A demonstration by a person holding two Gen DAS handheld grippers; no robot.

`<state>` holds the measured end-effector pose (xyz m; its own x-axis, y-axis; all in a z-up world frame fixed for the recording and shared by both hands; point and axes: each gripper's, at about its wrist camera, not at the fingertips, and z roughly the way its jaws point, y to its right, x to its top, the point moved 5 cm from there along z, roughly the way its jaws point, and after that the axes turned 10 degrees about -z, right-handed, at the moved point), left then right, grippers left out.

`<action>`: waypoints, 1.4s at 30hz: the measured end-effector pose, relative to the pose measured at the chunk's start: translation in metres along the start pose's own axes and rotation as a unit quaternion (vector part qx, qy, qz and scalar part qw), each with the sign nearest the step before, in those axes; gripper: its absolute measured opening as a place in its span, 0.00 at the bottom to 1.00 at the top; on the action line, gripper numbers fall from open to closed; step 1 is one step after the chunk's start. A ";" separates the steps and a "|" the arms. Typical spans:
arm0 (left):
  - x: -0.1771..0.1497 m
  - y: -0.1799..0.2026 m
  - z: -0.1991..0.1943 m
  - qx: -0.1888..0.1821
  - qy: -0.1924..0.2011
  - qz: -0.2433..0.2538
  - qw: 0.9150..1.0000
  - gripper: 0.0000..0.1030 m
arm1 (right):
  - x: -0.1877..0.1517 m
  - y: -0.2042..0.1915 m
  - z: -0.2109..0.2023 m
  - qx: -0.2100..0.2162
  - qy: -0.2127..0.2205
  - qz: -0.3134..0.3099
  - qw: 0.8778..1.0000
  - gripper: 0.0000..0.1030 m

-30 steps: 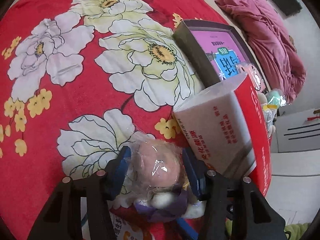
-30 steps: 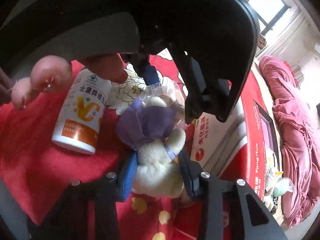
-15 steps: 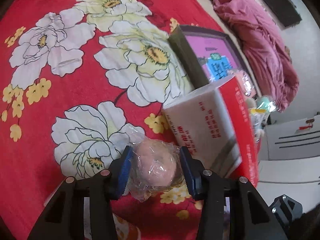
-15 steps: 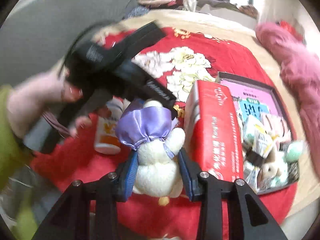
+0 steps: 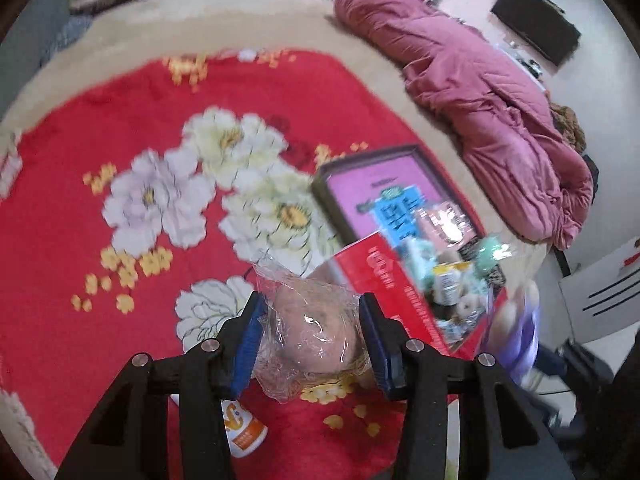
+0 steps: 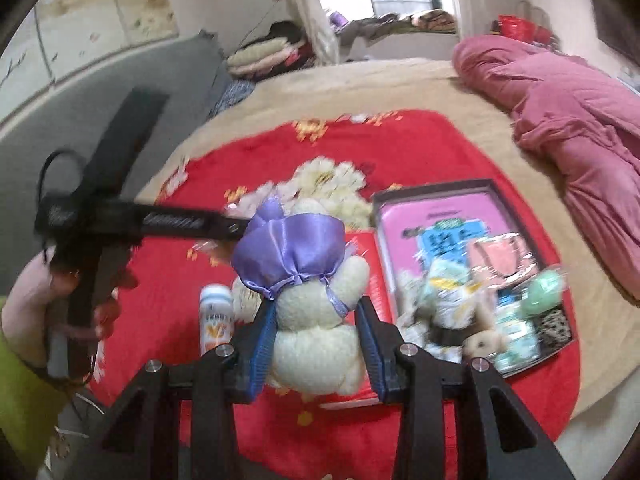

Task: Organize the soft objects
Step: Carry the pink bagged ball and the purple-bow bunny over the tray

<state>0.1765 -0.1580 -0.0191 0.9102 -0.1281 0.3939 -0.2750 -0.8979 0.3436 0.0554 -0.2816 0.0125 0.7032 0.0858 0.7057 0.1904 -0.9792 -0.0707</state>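
Note:
My left gripper [image 5: 312, 340] is shut on a pink soft ball wrapped in clear plastic [image 5: 316, 336], held above the red floral cloth [image 5: 100, 272]. My right gripper [image 6: 316, 340] is shut on a cream plush doll with a purple satin hat [image 6: 308, 280], also held in the air. A dark tray with a pink liner [image 6: 444, 212] lies to the right and holds several wrapped soft toys [image 6: 452, 300]; it also shows in the left wrist view [image 5: 384, 192]. The plush shows blurred at the right of the left wrist view [image 5: 516, 328].
A red box [image 5: 384, 280] lies beside the tray on its left; in the right wrist view the red box [image 6: 372, 264] is behind the plush. A white and orange bottle [image 6: 216, 316] lies on the cloth. A pink quilt [image 6: 568, 128] lies at the far right.
Both grippers have risen high above the cloth with their objects. The right gripper has pulled the plush away from the left one. The views now look down on the tray and box.

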 end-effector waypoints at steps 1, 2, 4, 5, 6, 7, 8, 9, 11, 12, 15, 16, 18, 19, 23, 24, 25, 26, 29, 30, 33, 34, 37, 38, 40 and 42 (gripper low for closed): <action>0.001 0.008 -0.007 0.003 0.008 0.007 1.000 0.48 | 0.003 0.006 -0.008 -0.005 0.008 0.006 1.000 0.39; 0.001 0.013 -0.012 0.003 0.014 0.012 1.000 0.48 | 0.006 0.015 -0.017 -0.011 0.016 0.014 1.000 0.39; 0.002 0.033 -0.025 -0.001 0.027 0.022 0.999 0.48 | 0.012 0.033 -0.031 -0.024 0.025 0.028 0.999 0.39; 0.003 0.044 -0.031 -0.003 0.033 0.031 0.999 0.48 | 0.015 0.042 -0.037 -0.027 0.030 0.038 0.998 0.39; 0.002 0.052 -0.032 -0.005 0.037 0.037 0.999 0.48 | 0.017 0.051 -0.039 -0.029 0.033 0.045 0.998 0.39; 0.001 0.064 -0.034 -0.004 0.042 0.045 0.998 0.48 | 0.018 0.059 -0.046 -0.036 0.037 0.051 0.997 0.39; 0.001 0.073 -0.035 -0.003 0.045 0.051 0.998 0.48 | 0.020 0.069 -0.053 -0.050 0.039 0.054 0.997 0.39; -0.001 0.085 -0.036 -0.004 0.047 0.060 0.997 0.48 | 0.022 0.078 -0.058 -0.057 0.041 0.057 0.996 0.39; -0.003 0.099 -0.035 -0.007 0.049 0.069 0.996 0.48 | 0.023 0.092 -0.067 -0.067 0.047 0.070 0.994 0.39; -0.006 0.110 -0.033 -0.004 0.051 0.078 0.996 0.48 | 0.024 0.099 -0.070 -0.066 0.048 0.076 0.994 0.39; -0.011 0.128 -0.025 0.000 0.047 0.087 0.995 0.48 | 0.025 0.115 -0.078 -0.072 0.053 0.089 0.992 0.39; -0.013 0.132 -0.022 0.003 0.047 0.089 0.995 0.48 | 0.025 0.119 -0.079 -0.074 0.053 0.091 0.992 0.39; -0.016 0.139 -0.016 0.011 0.049 0.095 0.994 0.48 | 0.025 0.126 -0.080 -0.078 0.054 0.096 0.991 0.39; -0.018 0.143 -0.013 0.017 0.049 0.098 0.994 0.48 | 0.025 0.130 -0.081 -0.078 0.055 0.101 0.990 0.39; -0.022 0.154 -0.002 0.031 0.050 0.105 0.993 0.48 | 0.022 0.140 -0.082 -0.082 0.057 0.106 0.989 0.39; -0.023 0.157 0.002 0.036 0.048 0.108 0.992 0.48 | 0.022 0.143 -0.081 -0.080 0.058 0.107 0.989 0.39; -0.024 0.160 0.004 0.037 0.049 0.109 0.992 0.48 | 0.021 0.146 -0.081 -0.079 0.058 0.109 0.989 0.39; -0.024 0.161 0.006 0.040 0.050 0.111 0.992 0.48 | 0.020 0.149 -0.080 -0.079 0.056 0.112 0.989 0.39; -0.024 0.167 0.016 0.045 0.047 0.112 0.992 0.48 | 0.017 0.155 -0.075 -0.078 0.053 0.116 0.989 0.39; -0.023 0.169 0.019 0.046 0.046 0.112 0.992 0.48 | 0.016 0.157 -0.073 -0.077 0.051 0.117 0.989 0.39; -0.022 0.172 0.029 0.047 0.044 0.111 0.992 0.48 | 0.012 0.163 -0.067 -0.077 0.046 0.122 0.989 0.39; -0.022 0.173 0.032 0.047 0.042 0.110 0.992 0.48 | 0.012 0.164 -0.064 -0.077 0.043 0.124 0.988 0.39; -0.021 0.174 0.043 0.043 0.037 0.108 0.993 0.48 | 0.007 0.171 -0.055 -0.075 0.035 0.129 0.988 0.39; -0.022 0.174 0.046 0.042 0.035 0.108 0.993 0.48 | 0.005 0.174 -0.051 -0.076 0.030 0.130 0.988 0.39; -0.021 0.171 0.056 0.040 0.026 0.101 0.994 0.48 | 0.003 0.176 -0.045 -0.073 0.024 0.133 0.988 0.39; -0.021 0.168 0.067 0.037 0.015 0.093 0.995 0.48 | -0.001 0.180 -0.037 -0.073 0.016 0.137 0.988 0.39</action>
<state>0.1322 -0.3344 -0.0265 0.8360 -0.2834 0.4699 -0.4129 -0.8889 0.1985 0.0633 -0.4652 0.0251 0.6926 -0.1901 0.6959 -0.1068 -0.9811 -0.1617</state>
